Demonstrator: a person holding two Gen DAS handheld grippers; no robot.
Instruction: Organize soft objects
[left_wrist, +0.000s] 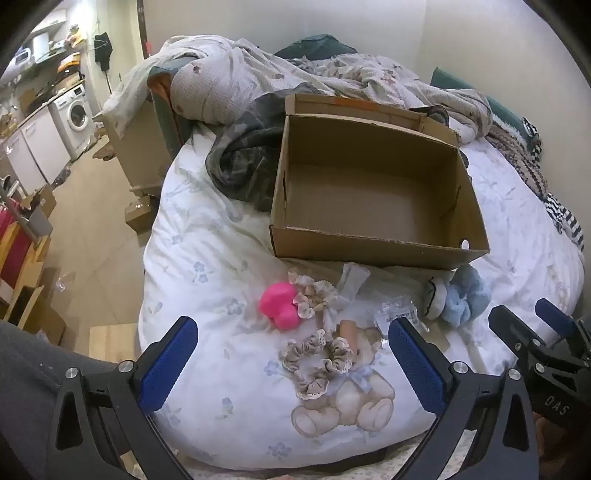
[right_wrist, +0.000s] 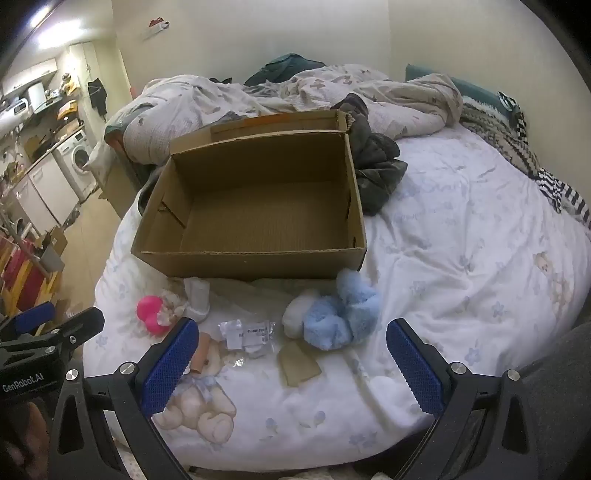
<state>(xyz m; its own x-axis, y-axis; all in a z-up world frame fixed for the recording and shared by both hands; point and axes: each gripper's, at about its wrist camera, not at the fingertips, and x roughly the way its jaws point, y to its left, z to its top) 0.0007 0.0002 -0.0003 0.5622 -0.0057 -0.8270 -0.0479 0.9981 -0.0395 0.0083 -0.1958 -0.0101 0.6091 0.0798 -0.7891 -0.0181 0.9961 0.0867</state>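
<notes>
Brown cardboard box (left_wrist: 373, 192) sits open and empty on the white floral bedsheet (left_wrist: 207, 258), flap folded back on its far side. All soft items lie outside the box, on the sheet in front of its near wall. Pink soft toy (left_wrist: 279, 306) near the box's front left corner, touching a beige lace scrunchie (left_wrist: 314, 297). Two more beige lace scrunchies (left_wrist: 317, 360) lie further out from the box, over the printed bear. Blue fluffy scrunchies (right_wrist: 341, 314) just beside the box's front right corner, a white fluffy one (right_wrist: 297, 310) touching them. Clear plastic packet (right_wrist: 247, 334) and a cardboard scrap (right_wrist: 297, 363) lie in front of the box, between the pink toy and the blue scrunchies. Dark jacket (right_wrist: 376, 162) bunched against the box's far side. Left gripper (left_wrist: 291, 362) has its jaws spread wide, nothing held, hovering over the beige scrunchies. Right gripper (right_wrist: 291, 363) also spread wide, nothing held, hovering in front of the box.
</notes>
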